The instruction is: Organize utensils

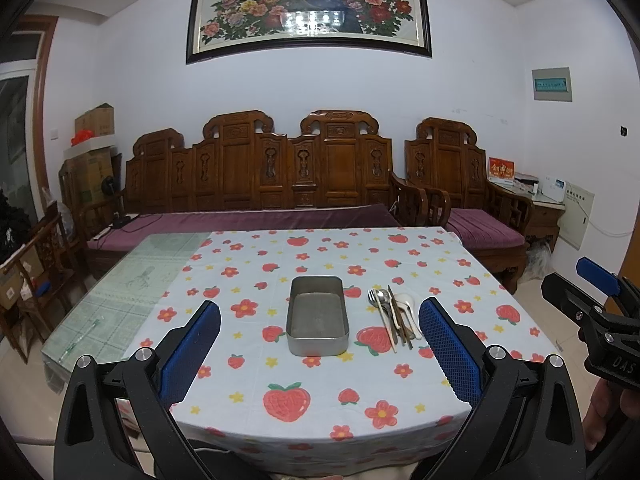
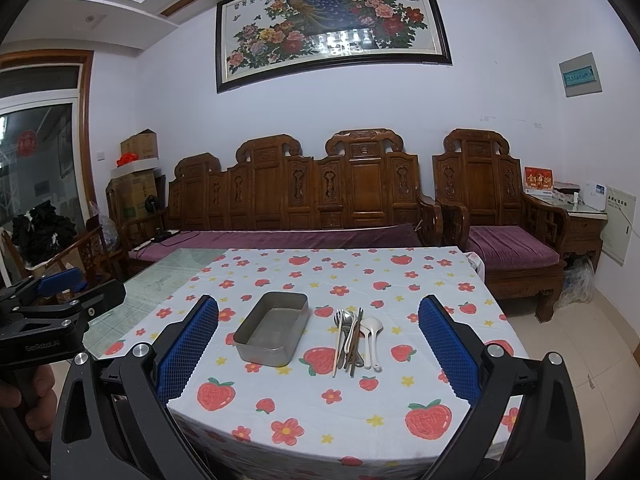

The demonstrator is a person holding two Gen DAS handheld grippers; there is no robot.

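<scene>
An empty rectangular metal tin (image 1: 317, 322) (image 2: 273, 328) sits mid-table on the strawberry-print cloth. Just to its right lies a bundle of utensils (image 1: 394, 318) (image 2: 354, 338): metal spoons and a fork, brown and pale chopsticks, and a white spoon (image 2: 372, 334). My left gripper (image 1: 320, 344) hovers open over the near table edge, short of the tin, with nothing between its blue pads. My right gripper (image 2: 318, 346) is likewise open and empty, held back from the utensils. Each gripper shows at the other view's edge: the right gripper (image 1: 600, 312) and the left gripper (image 2: 48, 312).
The table (image 1: 132, 296) has a bare glass strip on its left beyond the cloth. A carved wooden sofa (image 1: 260, 184) and armchair (image 1: 460, 184) stand behind it. Stacked boxes (image 1: 94, 148) fill the far left corner. Tiled floor lies to the right.
</scene>
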